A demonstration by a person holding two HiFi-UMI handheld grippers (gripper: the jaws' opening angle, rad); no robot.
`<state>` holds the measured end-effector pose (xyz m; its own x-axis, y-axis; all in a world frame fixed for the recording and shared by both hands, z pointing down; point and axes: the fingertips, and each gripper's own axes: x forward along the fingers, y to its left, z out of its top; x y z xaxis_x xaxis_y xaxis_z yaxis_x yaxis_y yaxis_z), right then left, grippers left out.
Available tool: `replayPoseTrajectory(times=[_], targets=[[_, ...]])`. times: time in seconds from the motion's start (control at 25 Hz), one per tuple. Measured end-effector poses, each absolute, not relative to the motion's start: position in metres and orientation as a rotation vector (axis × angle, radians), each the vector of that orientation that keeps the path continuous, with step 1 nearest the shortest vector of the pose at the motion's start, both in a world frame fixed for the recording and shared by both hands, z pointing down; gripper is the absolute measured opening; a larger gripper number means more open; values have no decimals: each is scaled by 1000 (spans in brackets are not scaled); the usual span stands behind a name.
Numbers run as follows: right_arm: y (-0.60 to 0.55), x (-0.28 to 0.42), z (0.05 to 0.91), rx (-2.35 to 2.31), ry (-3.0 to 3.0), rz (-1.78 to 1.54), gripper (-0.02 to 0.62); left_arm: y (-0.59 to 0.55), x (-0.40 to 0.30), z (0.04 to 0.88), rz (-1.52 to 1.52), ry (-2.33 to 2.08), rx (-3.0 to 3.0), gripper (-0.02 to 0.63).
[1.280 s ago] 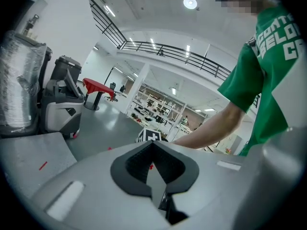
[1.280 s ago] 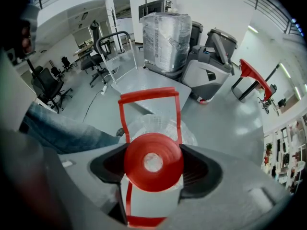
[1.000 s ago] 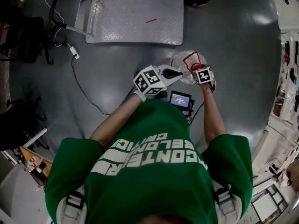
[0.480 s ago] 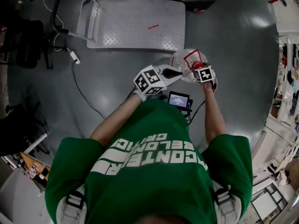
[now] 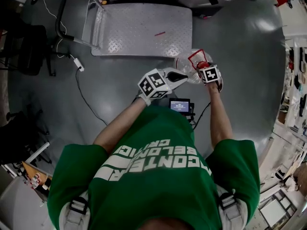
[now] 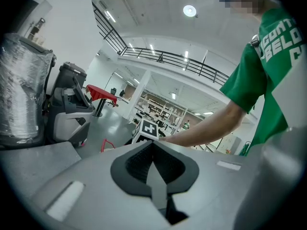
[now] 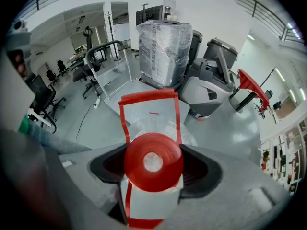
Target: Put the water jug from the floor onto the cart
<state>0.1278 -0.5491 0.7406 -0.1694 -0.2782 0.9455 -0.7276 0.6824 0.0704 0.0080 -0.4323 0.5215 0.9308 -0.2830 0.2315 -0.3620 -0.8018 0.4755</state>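
- Water jug [image 5: 187,63] – clear body, red cap [image 7: 153,157], red carry handle [image 7: 149,99]. In the head view it sits in front of the person, over the grey floor at the near edge of the cart [image 5: 144,30]. It is not on the deck. Whether its base touches the floor cannot be told.
- Right gripper [image 7: 154,169] – jaws clamped on the jug's neck, one on each side just under the cap. The handle loop stands up beyond the cap.
- Left gripper [image 6: 152,150] – jaws pressed together with nothing between them. In the head view its tips lie just beside the jug's body on the person's left. Contact cannot be told.
- Cart – flat tread-plate deck, bare apart from a small red mark. Its black push handle [image 5: 64,20] is at the left end.
- Floor – a thin cable [image 5: 84,95] runs from a white plug block [image 5: 78,65] near the cart's handle toward the person.
- A small lit screen [image 5: 181,106] shows below the grippers, close to the person's green shirt [image 5: 153,176].
- Beyond the cart – a film-wrapped stack [image 7: 165,51] and a grey machine [image 7: 211,80].
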Motion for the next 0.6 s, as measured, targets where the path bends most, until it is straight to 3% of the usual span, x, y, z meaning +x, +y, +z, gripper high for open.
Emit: replayPoseTrajectory(times=[0.6], targets=[[-603,52,764,666,-1794,434,299,-479,-31,542,187,-594,2475,6]])
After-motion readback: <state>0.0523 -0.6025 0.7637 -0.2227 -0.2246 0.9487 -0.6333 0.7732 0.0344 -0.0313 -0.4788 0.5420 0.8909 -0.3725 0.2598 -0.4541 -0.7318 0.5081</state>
